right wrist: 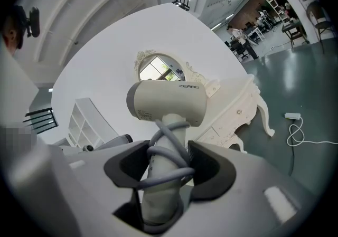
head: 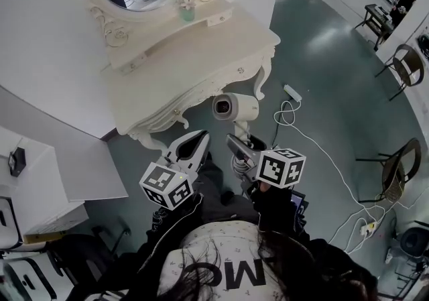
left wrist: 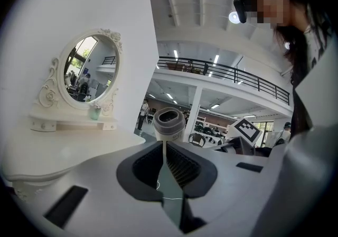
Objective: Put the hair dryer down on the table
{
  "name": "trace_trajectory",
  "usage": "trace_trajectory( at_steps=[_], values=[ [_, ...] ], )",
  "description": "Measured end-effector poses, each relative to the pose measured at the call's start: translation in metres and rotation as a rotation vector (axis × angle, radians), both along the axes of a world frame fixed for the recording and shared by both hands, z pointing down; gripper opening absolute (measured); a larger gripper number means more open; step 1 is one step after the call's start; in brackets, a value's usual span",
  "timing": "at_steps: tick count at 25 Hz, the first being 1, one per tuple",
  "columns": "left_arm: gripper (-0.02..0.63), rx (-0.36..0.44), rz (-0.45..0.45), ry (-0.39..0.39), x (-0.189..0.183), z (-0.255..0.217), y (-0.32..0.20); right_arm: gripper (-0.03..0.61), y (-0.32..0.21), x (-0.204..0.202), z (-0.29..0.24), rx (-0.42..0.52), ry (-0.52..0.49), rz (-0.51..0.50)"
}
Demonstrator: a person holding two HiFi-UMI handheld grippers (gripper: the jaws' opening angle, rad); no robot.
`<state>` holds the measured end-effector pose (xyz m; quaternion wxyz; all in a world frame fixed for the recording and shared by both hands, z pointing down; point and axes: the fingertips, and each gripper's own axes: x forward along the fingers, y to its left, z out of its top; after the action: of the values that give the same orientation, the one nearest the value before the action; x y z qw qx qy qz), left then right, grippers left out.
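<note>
Right gripper view shows the right fingers gripping the hair dryer by its upright handle, tabletop just ahead; left fingers closed, empty.

Cream hair dryer, grey cord; white table; teal floor.

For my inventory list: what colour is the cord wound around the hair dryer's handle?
Grey cord; clearest in the right gripper view.

- left tool: jaws together, nothing between them
- hair dryer beyond the tips, open barrel end facing the camera
- white desk at left, oval mirror standing on it
- person at upper right
</note>
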<state>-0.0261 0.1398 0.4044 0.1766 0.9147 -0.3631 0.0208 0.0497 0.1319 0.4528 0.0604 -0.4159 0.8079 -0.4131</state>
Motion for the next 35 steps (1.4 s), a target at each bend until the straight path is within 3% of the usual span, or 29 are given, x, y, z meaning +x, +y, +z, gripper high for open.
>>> trace_trajectory(
  at_steps=[12,24,35],
  values=[
    [0.000,-0.020,0.023,0.011,-0.008,0.013,-0.085,0.233,-0.077,-0.004,0.015,-0.035,0.022,0.027],
    [0.000,-0.023,0.081,0.035,-0.036,0.001,-0.214,0.233,-0.199,-0.035,0.013,-0.065,0.028,0.069],
    [0.000,-0.028,0.124,0.059,-0.063,0.004,-0.289,0.233,-0.271,-0.058,0.019,-0.090,0.043,0.114]
  ],
)
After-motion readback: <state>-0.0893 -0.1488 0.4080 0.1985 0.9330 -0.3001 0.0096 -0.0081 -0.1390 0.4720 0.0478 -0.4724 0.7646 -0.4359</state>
